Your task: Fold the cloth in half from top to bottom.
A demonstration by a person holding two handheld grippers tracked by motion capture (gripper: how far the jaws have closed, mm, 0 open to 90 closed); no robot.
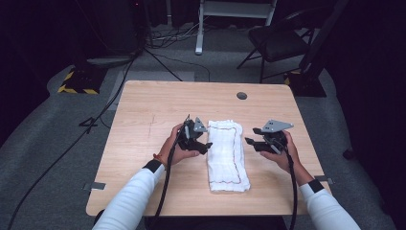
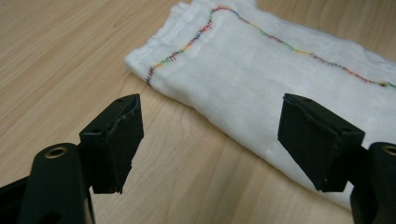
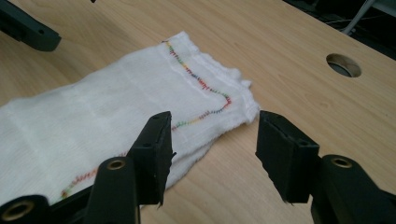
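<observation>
Nearest me, my two sleeved forearms come up to the left tool [image 1: 207, 145] and right tool [image 1: 250, 142], which flank the folded white cloth [image 1: 228, 155] lying lengthwise in the middle of the wooden worktop [image 1: 143, 110]. Both tools are parted wide with nothing between the jaws, held just above the wood beside the cloth's long edges (in the right gripper view the near jaw overlaps its hem, but I can't tell if it touches). The risk I see is pinching only the top layer: the fold would peel open and the rainbow-stitched hem [image 3: 205, 86] would skew. Closing unevenly on the two sides could drag the bundle askew too. Around it, a cable hole [image 1: 242, 95] sits near the far edge, well apart, and beyond the worktop stand a folding chair [image 1: 280, 40] and floor cables; nothing blocks my approach.
</observation>
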